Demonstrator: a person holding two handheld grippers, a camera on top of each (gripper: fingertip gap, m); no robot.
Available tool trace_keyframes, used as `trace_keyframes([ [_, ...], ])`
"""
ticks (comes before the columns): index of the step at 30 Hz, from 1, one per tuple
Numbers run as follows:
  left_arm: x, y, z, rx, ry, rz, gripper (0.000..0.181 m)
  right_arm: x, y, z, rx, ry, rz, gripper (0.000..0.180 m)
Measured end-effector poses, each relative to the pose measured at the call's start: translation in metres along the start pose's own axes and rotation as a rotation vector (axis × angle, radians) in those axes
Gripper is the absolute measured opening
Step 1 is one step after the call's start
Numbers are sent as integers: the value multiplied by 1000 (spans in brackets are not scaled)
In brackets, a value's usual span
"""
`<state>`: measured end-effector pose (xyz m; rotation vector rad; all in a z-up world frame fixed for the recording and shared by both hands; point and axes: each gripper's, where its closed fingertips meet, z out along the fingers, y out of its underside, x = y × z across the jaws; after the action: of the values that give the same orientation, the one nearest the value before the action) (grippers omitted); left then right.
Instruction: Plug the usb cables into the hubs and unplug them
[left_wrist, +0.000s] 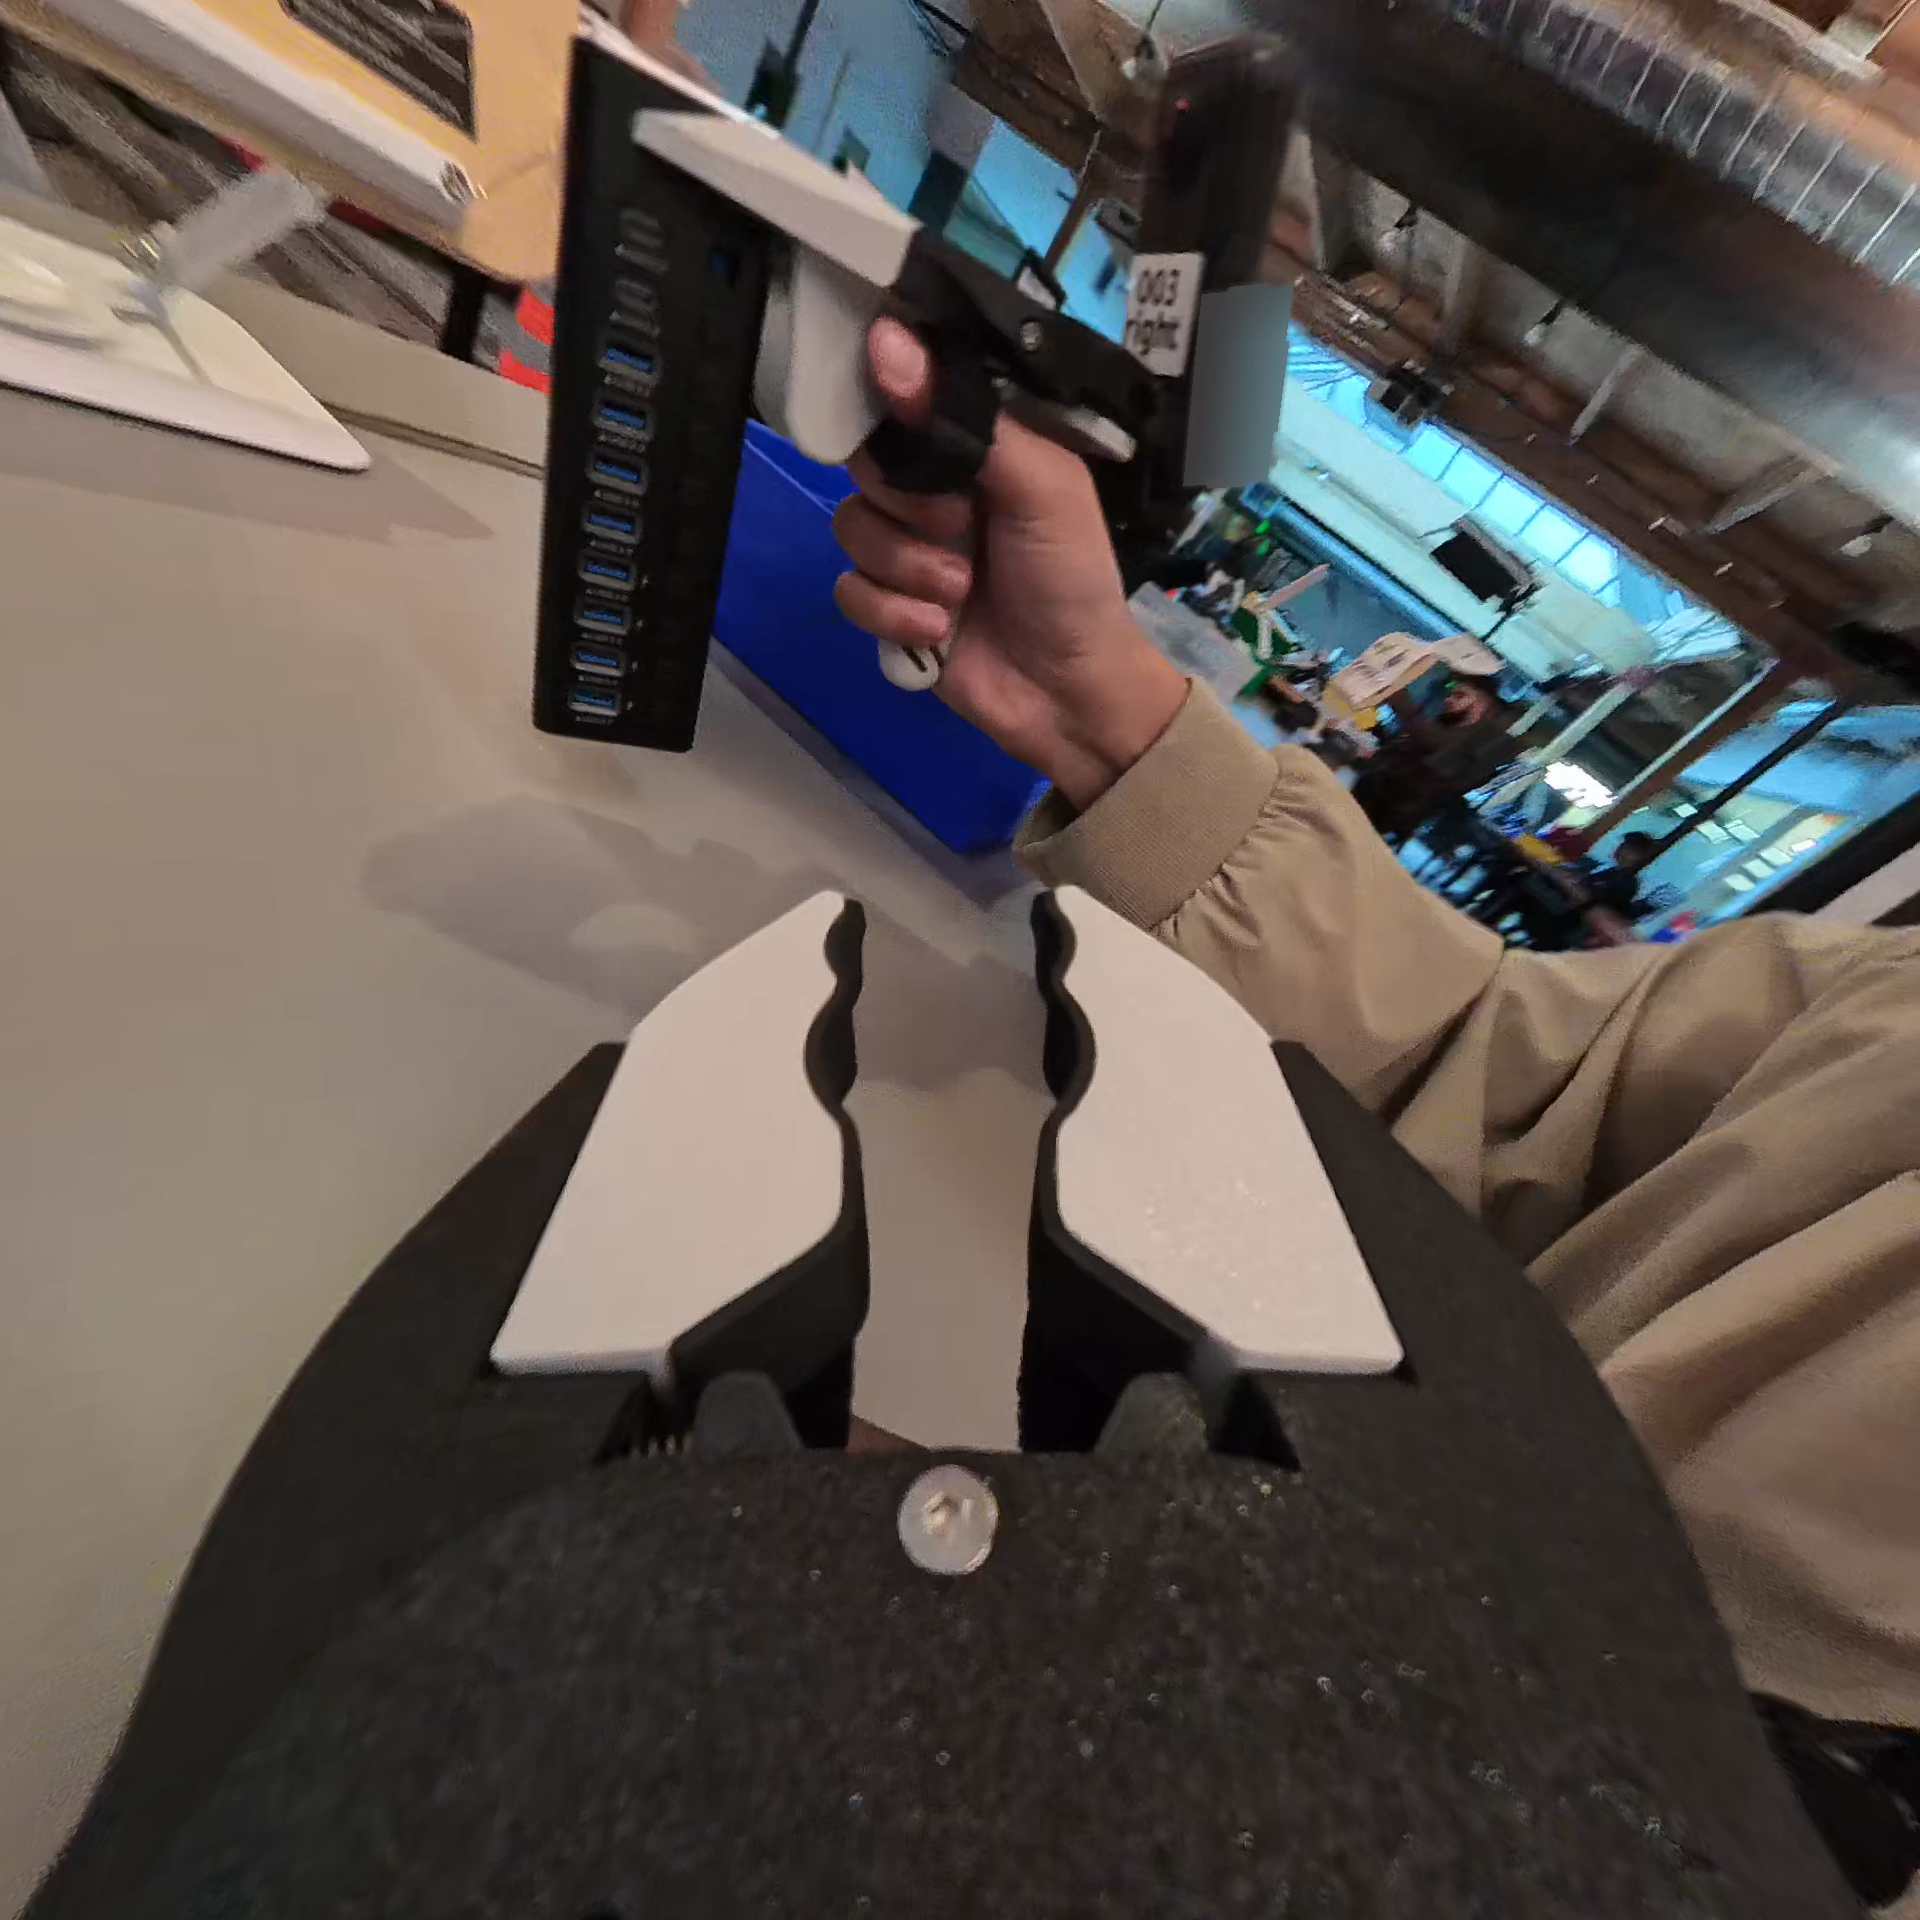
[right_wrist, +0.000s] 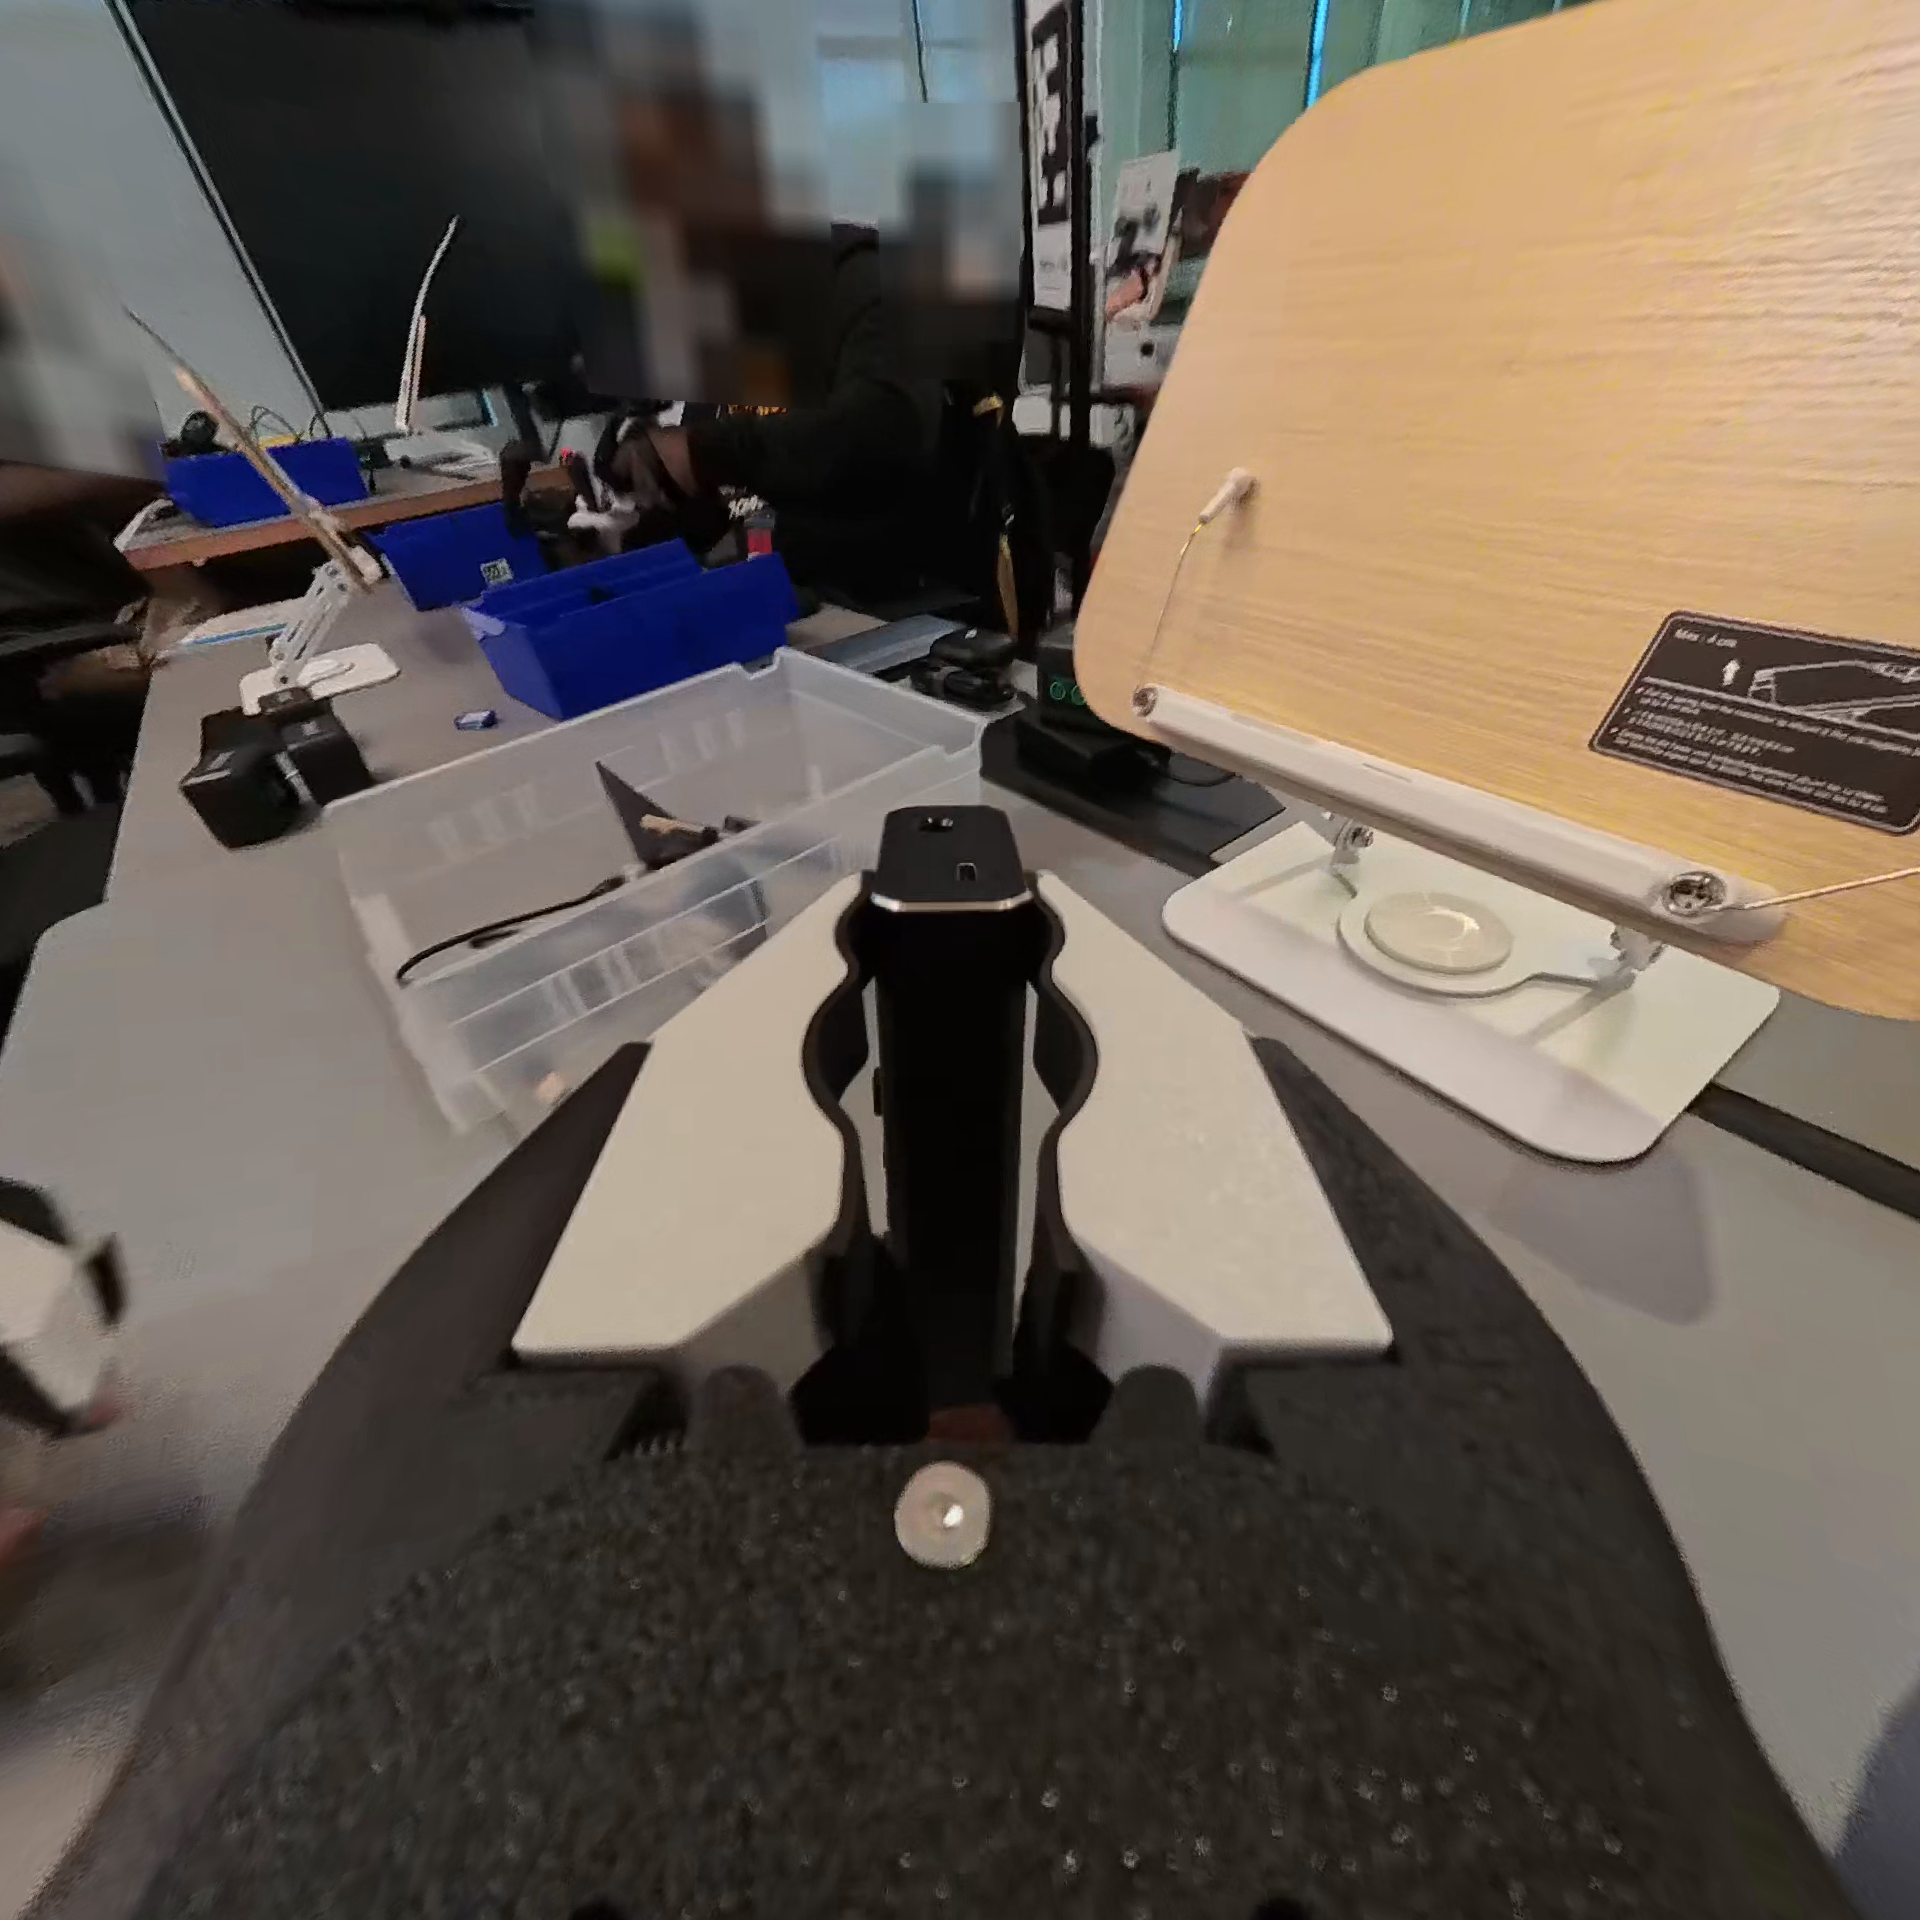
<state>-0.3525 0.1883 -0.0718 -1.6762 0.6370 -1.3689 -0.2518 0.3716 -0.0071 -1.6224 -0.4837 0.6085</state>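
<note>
Left wrist view: the left gripper (left_wrist: 948, 925) has its fingers apart with nothing between them, only bare grey table (left_wrist: 260, 935) beyond the tips. Ahead and above the fingertips, the right gripper (left_wrist: 717, 208) holds a black hub (left_wrist: 634, 416) upright in the air, its column of blue ports facing this camera. A hand (left_wrist: 987, 561) in a tan sleeve (left_wrist: 1455, 1039) grips that gripper's handle. A blue bin (left_wrist: 831, 644) sits behind the hub.

Right wrist view: the right gripper (right_wrist: 951, 894) is clamped on the hub (right_wrist: 948, 1039), which runs lengthwise between the fingers, its end poking just past the tips. Beyond the left finger lies a clear tray (right_wrist: 623, 831) with a black cable (right_wrist: 499, 935) inside. Beyond the right finger stands a wooden stand (right_wrist: 1558, 468) on a white base (right_wrist: 1558, 1070).
</note>
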Motion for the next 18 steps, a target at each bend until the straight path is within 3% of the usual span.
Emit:
trace_keyframes([
  [5, -4, 6, -1, -55, -34, 130, 31, 27, 6, 27, 201, 38, 18, 26],
  [12, -3, 14, 1, -98, -51, 238, 31, 34, 20, 34, 164, 41, -70, 26],
  [18, -9, 17, 3, -120, -57, 210, 31, 38, 20, 37, 75, 23, -60, 26],
])
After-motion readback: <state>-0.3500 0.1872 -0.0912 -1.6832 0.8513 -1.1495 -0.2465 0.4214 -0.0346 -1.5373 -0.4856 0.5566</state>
